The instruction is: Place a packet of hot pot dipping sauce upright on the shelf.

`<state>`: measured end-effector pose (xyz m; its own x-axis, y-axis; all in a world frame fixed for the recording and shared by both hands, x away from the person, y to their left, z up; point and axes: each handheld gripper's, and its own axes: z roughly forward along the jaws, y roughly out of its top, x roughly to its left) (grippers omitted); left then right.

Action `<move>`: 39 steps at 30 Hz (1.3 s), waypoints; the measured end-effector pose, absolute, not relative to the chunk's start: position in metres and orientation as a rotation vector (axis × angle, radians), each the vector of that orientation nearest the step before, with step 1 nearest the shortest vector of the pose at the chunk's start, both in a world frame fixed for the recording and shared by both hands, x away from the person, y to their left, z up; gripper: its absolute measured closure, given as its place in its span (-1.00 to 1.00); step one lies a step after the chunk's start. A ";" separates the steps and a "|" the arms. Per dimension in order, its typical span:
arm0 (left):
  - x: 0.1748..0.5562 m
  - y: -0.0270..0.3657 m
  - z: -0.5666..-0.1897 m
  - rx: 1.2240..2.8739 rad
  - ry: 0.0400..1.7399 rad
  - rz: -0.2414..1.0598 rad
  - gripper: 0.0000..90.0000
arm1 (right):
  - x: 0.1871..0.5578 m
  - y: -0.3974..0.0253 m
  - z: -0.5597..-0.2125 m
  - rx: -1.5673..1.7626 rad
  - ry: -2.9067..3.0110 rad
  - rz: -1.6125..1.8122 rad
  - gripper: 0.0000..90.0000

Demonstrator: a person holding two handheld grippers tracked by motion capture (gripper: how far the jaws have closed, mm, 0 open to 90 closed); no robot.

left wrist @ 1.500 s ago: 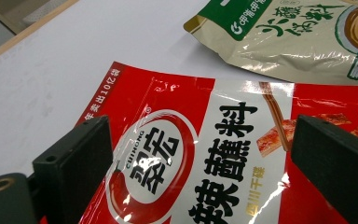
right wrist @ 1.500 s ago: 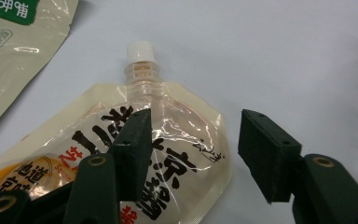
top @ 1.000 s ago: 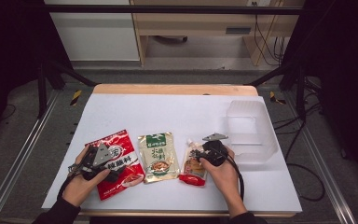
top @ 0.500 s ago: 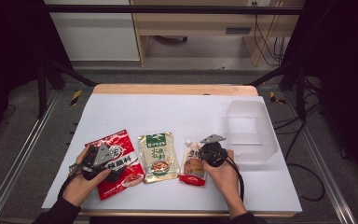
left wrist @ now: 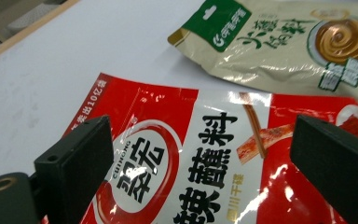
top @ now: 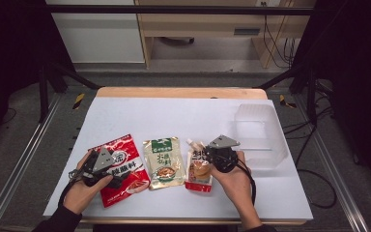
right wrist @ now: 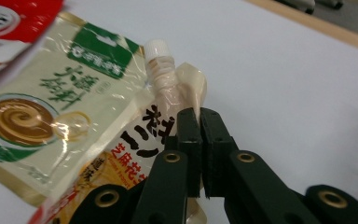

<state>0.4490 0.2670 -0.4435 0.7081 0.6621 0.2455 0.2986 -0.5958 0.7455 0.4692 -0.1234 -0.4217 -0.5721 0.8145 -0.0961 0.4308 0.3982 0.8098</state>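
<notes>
Left gripper (top: pixel 101 166) held low with jaws spread wide, right gripper (top: pixel 221 155) pressed closed

I note red pouch (left wrist: pixel 205 177): glossy plastic film | beige pouch (left wrist: pixel 284 42): shiny, crinkled | spouted pouch (right wrist: pixel 168 112): smooth plastic | table (top: pixel 174 116): matt white | bin (top: pixel 261 135): clear plastic

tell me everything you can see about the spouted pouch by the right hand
The spouted pouch is a glossy soft plastic sachet, cream at the top and orange-red lower down, with black Chinese characters and a white screw cap on its spout. It lies flat on the white table, spout pointing away from the person, its left edge against the beige sauce packet. The right hand-held gripper, jaws shut, is over its upper right edge.
</notes>
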 end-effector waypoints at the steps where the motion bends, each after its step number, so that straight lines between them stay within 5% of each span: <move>1: 0.448 0.268 -0.441 2.207 0.724 0.672 -0.87 | 0.467 -0.123 -0.416 1.048 2.174 1.076 0.97; 28: 0.475 0.218 -0.368 2.138 0.538 0.463 -0.73 | 0.464 -0.101 -0.356 0.739 2.253 1.323 1.00; 39: 0.486 0.195 -0.349 2.130 0.468 0.435 -0.49 | 0.462 -0.077 -0.348 0.661 2.288 1.397 1.00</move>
